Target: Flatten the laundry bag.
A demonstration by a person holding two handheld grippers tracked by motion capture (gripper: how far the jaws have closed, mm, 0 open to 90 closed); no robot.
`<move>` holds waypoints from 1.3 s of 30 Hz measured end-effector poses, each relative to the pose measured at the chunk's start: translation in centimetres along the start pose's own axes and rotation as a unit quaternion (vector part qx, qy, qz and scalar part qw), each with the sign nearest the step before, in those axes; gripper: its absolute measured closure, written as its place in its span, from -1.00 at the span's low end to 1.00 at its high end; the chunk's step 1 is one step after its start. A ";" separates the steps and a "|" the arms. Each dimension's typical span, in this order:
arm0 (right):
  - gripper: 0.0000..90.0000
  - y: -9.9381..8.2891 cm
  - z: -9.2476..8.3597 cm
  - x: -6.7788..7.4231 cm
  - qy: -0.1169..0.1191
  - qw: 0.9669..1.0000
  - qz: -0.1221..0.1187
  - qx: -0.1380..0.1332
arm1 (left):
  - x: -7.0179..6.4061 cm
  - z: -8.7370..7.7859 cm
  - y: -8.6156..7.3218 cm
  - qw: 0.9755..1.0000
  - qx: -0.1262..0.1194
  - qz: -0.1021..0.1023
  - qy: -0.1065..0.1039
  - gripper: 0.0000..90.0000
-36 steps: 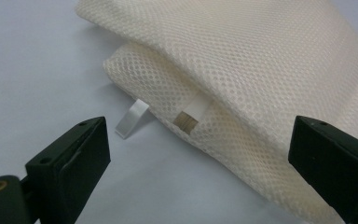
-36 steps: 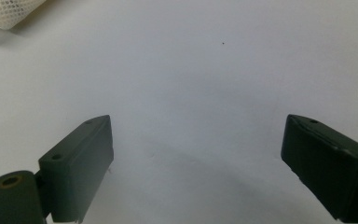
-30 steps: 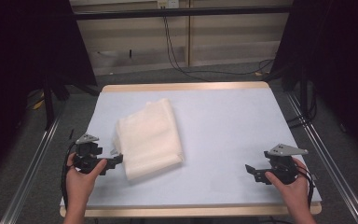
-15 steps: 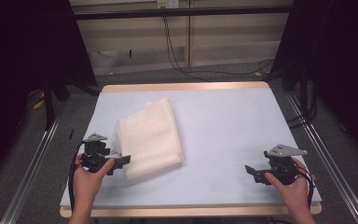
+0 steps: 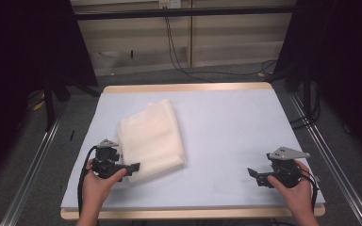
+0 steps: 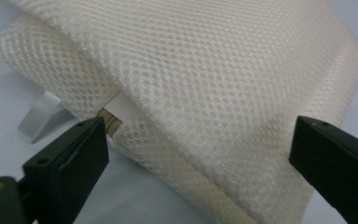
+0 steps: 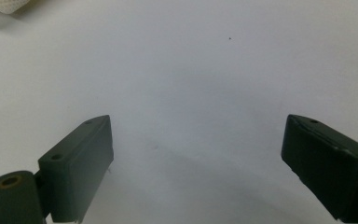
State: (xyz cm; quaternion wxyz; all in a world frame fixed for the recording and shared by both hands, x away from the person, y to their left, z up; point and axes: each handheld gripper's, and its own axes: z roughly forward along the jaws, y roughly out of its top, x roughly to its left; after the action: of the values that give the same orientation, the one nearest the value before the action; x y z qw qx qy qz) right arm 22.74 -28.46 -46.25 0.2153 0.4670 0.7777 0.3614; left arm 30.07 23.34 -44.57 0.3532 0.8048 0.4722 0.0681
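1. A folded cream mesh laundry bag [image 5: 152, 137] lies on the pale blue table top [image 5: 226, 127], left of the table's middle, one long side running toward the near edge.
2. The left gripper [image 5: 131, 167] sits at the bag's near-left corner, jaws spread wide. In the left gripper view the folded mesh [image 6: 205, 88] fills the gap between them, with the zip end [image 6: 109, 125] just beside one jaw.
3. The right gripper [image 5: 253, 174] hovers well apart from the bag, near the table's near-right corner. Its jaws stand wide over bare table, holding nothing; a scrap of mesh [image 7: 7, 4] shows at the far edge of the right gripper view.
4. Judged risk: closing here could catch every folded layer at once, so the bag would lift as a bundle instead of opening.
5. Judged risk: a jaw could close on the zip end or on the white ribbon tab [image 6: 37, 116] rather than on the mesh. That gives a thin, slippery hold, and the bag may drag across the smooth table.
6. Judged risk: open mesh can snag on a jaw edge and stretch if pulled sideways.
7. No brand or writing can be read. The ribbon tab looks blank from this side.
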 end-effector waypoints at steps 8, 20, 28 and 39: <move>-0.81 0.3 0.3 0.3 -0.001 1.000 -0.005 0.002 | -0.1 0.1 -0.9 0.999 -0.018 0.005 0.028 -0.35; -0.80 0.5 0.4 1.0 0.002 1.000 -0.022 0.004 | 0.7 1.3 -2.0 0.999 0.002 -0.048 0.009 -0.09; -0.80 0.3 0.2 0.9 0.003 1.000 -0.019 0.008 | 0.4 1.3 -2.2 0.997 -0.010 -0.078 0.006 0.52; -0.80 0.0 0.1 1.0 0.005 1.000 -0.016 0.009 | -0.1 -0.9 -0.4 0.997 -0.020 -0.073 -0.003 0.72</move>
State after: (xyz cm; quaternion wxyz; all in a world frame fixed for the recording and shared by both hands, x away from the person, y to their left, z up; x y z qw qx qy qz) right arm 22.34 -27.49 -46.30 0.2129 0.4548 0.7895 0.3528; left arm 29.37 23.85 -44.11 0.3749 0.7609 0.5272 0.0495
